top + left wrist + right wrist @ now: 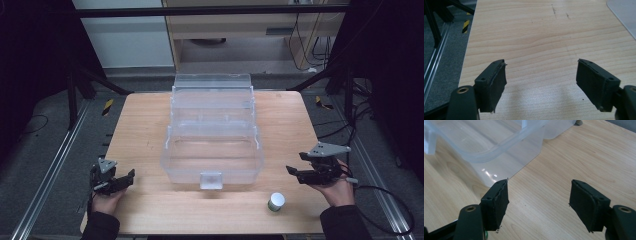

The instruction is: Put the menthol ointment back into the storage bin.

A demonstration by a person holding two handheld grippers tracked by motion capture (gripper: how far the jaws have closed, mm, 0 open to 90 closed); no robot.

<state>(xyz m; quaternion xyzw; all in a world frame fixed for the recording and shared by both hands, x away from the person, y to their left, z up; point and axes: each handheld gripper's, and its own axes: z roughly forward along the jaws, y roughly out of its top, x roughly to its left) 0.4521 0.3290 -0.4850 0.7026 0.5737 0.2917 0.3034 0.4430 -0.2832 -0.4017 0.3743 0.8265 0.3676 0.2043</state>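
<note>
From the high view I see a clear box standing open in the middle of the table, its lid tipped back toward the far edge and a small latch tab on its near wall. Nothing I can make out lies inside it. A small jar with a white cap stands on the wood near the box's right front corner, apart from it.

My left gripper sits at the near left edge of the table, held in the left hand, well apart from the box. My right gripper is held in the right hand at the near right edge, just up and right of the jar and not touching it.

The left gripper view gives me bare wood between its jaws, which stand wide apart and hold nothing, plus a corner of the box at top right and the floor off the table's side.

The right gripper view has what the high one lacks: the box's rounded corner close up, just beyond the jaw on that view's left. These jaws are also wide apart and empty.
</note>
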